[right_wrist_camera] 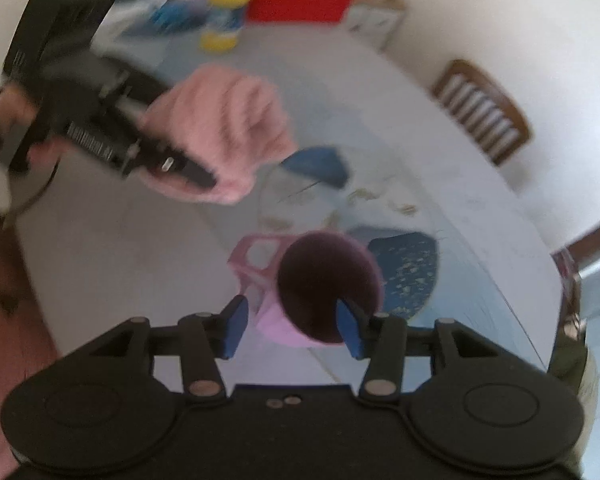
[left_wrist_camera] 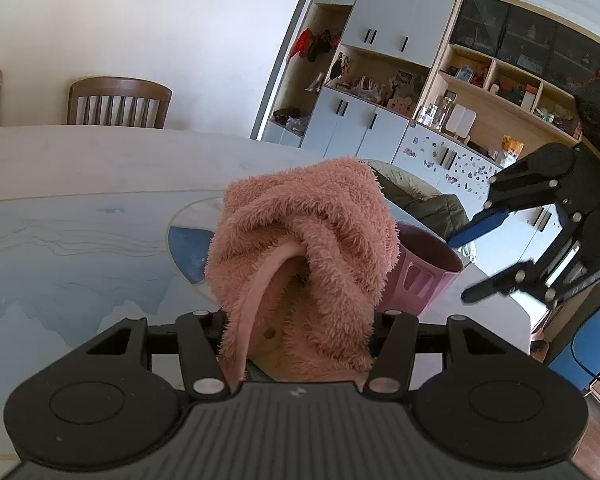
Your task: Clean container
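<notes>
Gripping a bunched pink fluffy cloth (left_wrist_camera: 304,248) between its fingers, the left gripper (left_wrist_camera: 300,320) held the wad up off the table (left_wrist_camera: 80,184), the folds spilling over and hiding both fingertips; the bundle looked gathered that way to make a pad thick enough to wipe with. The pink container (right_wrist_camera: 316,292), a cup-like pot with a dark inside and a cut-out handle on its side, stood upright on the table at the edge of a round blue-patterned mat (right_wrist_camera: 404,272), just beyond and to the right of the cloth in the left wrist view. The right gripper (right_wrist_camera: 292,324) hovered above it with its blue pads (right_wrist_camera: 234,330) spread wide, one to each side of the pot's near wall, not yet touching it as far as the blurred picture allowed me to tell. I judged that this hand was lining up to steady the pot so the other could push the cloth into its mouth. Wiping had not begun: the cloth hung clear of the rim. A light plastic pot like that would likely slide or tip if wiped unheld.
</notes>
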`<control>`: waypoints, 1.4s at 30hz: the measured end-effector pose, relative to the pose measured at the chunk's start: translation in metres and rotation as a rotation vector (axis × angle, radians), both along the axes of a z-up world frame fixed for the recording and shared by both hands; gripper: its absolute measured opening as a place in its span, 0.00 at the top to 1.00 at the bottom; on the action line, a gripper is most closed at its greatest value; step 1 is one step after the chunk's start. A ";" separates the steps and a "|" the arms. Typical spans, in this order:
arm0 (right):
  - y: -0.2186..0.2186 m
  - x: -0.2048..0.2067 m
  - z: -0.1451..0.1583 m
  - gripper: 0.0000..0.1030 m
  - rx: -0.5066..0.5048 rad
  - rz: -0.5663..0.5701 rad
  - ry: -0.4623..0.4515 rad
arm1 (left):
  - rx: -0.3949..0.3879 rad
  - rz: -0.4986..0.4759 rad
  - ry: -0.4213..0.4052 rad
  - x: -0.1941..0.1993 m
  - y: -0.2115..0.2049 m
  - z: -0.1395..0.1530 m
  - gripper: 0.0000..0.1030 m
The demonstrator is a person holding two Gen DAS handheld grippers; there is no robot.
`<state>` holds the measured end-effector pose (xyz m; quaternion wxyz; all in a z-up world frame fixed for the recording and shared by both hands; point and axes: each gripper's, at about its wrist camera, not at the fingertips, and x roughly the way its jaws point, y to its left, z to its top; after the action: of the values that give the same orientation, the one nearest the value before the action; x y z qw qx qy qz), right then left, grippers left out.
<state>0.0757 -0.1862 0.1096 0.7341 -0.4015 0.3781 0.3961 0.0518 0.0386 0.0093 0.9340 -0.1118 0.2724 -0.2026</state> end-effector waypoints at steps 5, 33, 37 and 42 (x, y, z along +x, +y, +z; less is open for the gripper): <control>0.022 0.003 -0.014 0.72 -0.151 0.098 0.003 | 0.001 -0.003 -0.011 -0.001 0.001 0.000 0.46; -0.002 0.042 -0.031 0.97 0.845 -0.760 0.282 | -0.133 -0.041 -0.036 -0.001 0.004 0.006 0.46; -0.010 0.040 -0.045 0.97 0.965 -0.825 0.372 | -0.143 -0.030 -0.012 0.008 0.003 -0.006 0.46; -0.027 0.038 -0.059 0.97 1.040 -0.859 0.439 | -0.084 0.014 0.015 0.018 0.006 -0.015 0.46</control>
<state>0.1141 -0.2135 0.0503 0.8289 0.2747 0.4042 0.2723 0.0700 0.0442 -0.0061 0.9278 -0.1543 0.2701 -0.2062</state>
